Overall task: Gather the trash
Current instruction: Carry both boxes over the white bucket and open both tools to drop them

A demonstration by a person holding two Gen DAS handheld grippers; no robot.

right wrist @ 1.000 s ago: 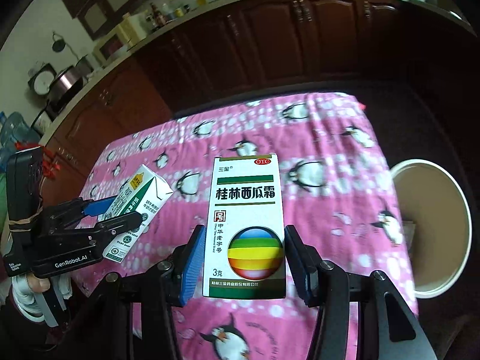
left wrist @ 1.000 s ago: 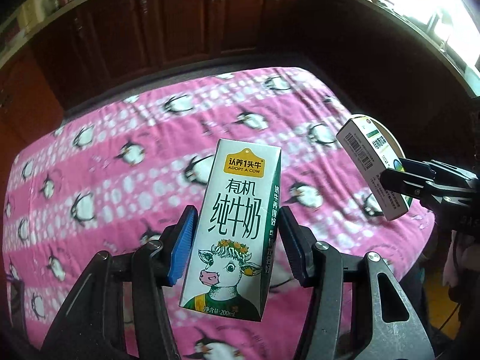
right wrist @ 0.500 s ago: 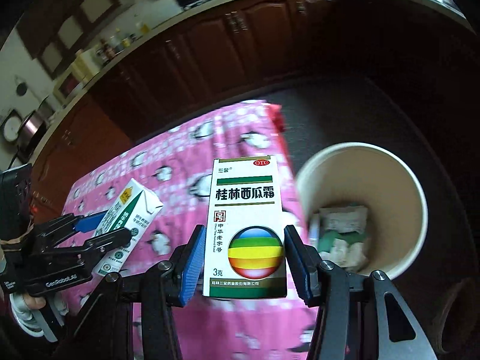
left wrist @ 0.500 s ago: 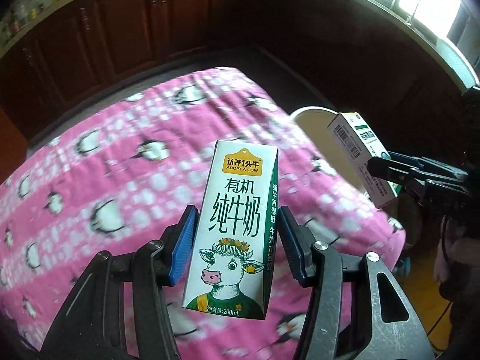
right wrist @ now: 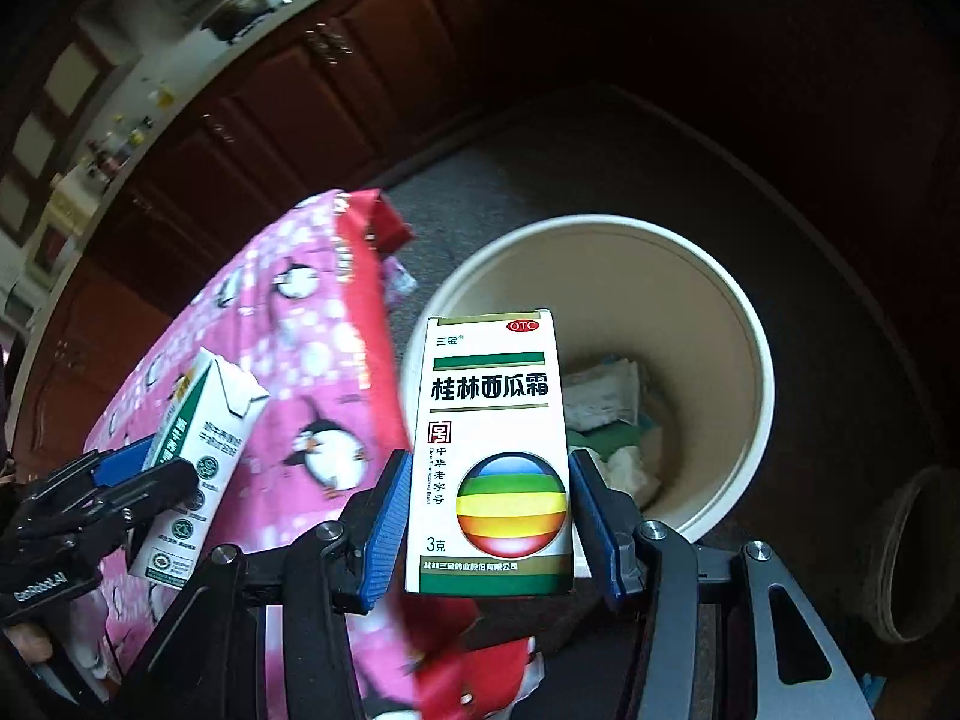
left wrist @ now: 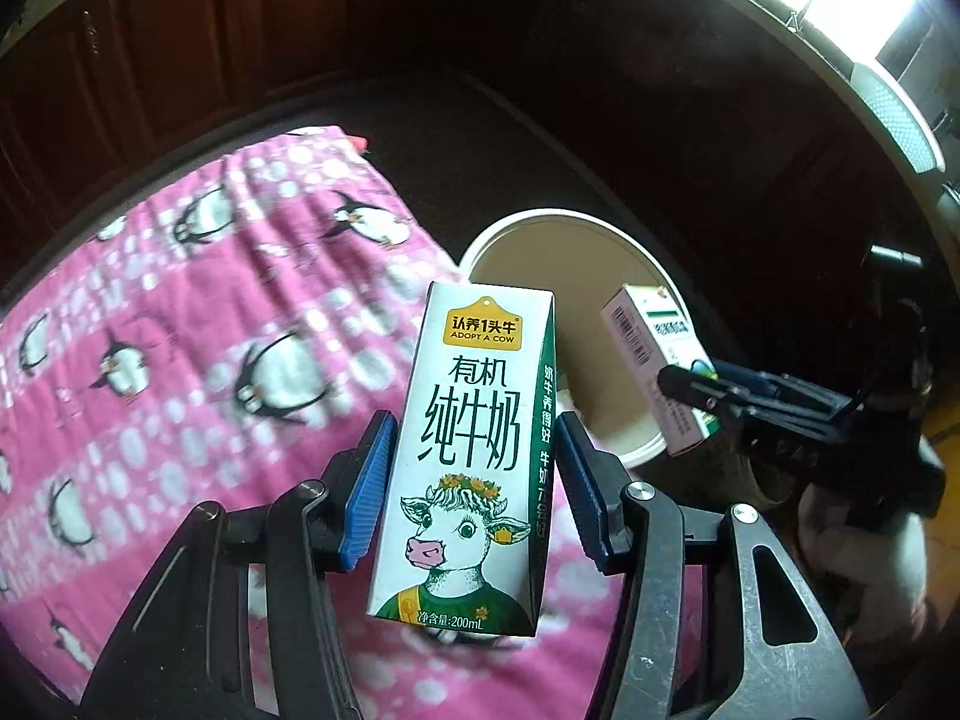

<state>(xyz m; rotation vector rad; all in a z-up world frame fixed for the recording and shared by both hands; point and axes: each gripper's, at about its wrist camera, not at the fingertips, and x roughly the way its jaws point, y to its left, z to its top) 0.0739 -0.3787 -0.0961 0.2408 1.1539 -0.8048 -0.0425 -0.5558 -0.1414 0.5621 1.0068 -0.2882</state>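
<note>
**Two cartons held up at the rim of the bin**

In my left fingers (left wrist: pixel 474 480) I hold a white and green milk carton with a cartoon cow printed on its face (left wrist: pixel 468 468). It stands upright between the blue pads (left wrist: pixel 369 483), which press on its two narrow sides about halfway up; the fingers stand partly apart, as wide as the carton. From the right wrist view the same carton (right wrist: pixel 201 462) appears at the left, tilted, above the pink cloth.

In my right fingers (right wrist: pixel 489 516) I hold a white cardboard medicine box with a green stripe and a rainbow-coloured ball on the front (right wrist: pixel 489 450). It too stands upright, clamped at its lower half between the blue pads (right wrist: pixel 390 522), which are partly apart to the width of the box. In the left wrist view this box (left wrist: pixel 657 360) shows its barcode side and sits in front of the bin's rim.

Beyond both cartons is a round cream-coloured bin (right wrist: pixel 708 324) on the dark floor (right wrist: pixel 600 138). At its bottom lie crumpled white paper and some green scraps (right wrist: pixel 606 420). Just beside the bin is a surface covered with a pink cloth printed with penguins (left wrist: pixel 180 330), its red underside showing at the corner nearest the bin. Dark wooden cabinets (right wrist: pixel 312 96) run along the far side of the room.
</note>
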